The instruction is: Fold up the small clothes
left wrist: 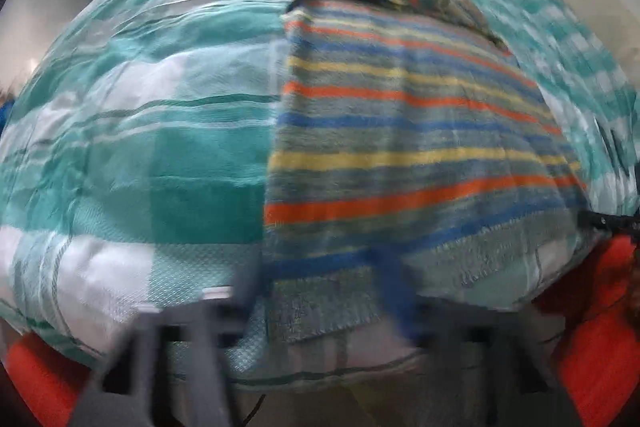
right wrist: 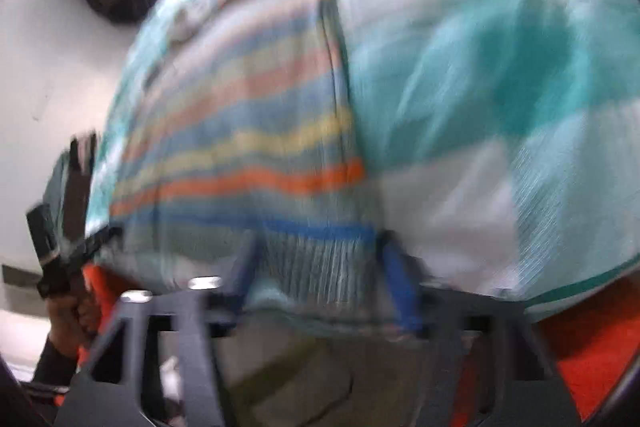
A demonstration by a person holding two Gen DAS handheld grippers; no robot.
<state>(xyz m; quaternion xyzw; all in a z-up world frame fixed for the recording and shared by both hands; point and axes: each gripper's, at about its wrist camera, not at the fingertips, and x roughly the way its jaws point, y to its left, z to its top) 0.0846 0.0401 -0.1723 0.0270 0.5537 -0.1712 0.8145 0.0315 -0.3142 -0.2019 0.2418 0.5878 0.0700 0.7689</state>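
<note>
**If Closed Too Deep: Risk of Lifting the Cover Too**

Though blurred in both views, clear enough to place the striped towel (left wrist: 400, 131): spread fairly flat on the teal-and-white cover (left wrist: 140, 147), right of centre in the left view, with the fringed hem at the near edge and the far end partly doubled over.

Left gripper (left wrist: 320, 283): fingers apart, astride the towel's near-left corner, no pinch to be seen. Right gripper (right wrist: 320, 275): likewise apart, astride the hem by the near-right corner, not seen pressing on it. Also in the right view, far to the left: the left gripper from the side, held in a hand (right wrist: 70, 319).

Judged likely to go wrong from here:

- Biting too deep and catching the cover underneath as well. Both cloths soft and lying in contact, so easily pinched together, then lifted as one.
- Biting too shallow and catching only the fringe. Likely to slip free on the lift, dropping one corner.
- Raising the two corners unevenly. Bound to skew the fold and put the stripes out of line.
- Carrying the near hem over the doubled far end without smoothing it first. Bound to leave a lump inside the fold.
- Pulling toward the near side rather than up. Likely to drag the towel off the edge.
</note>
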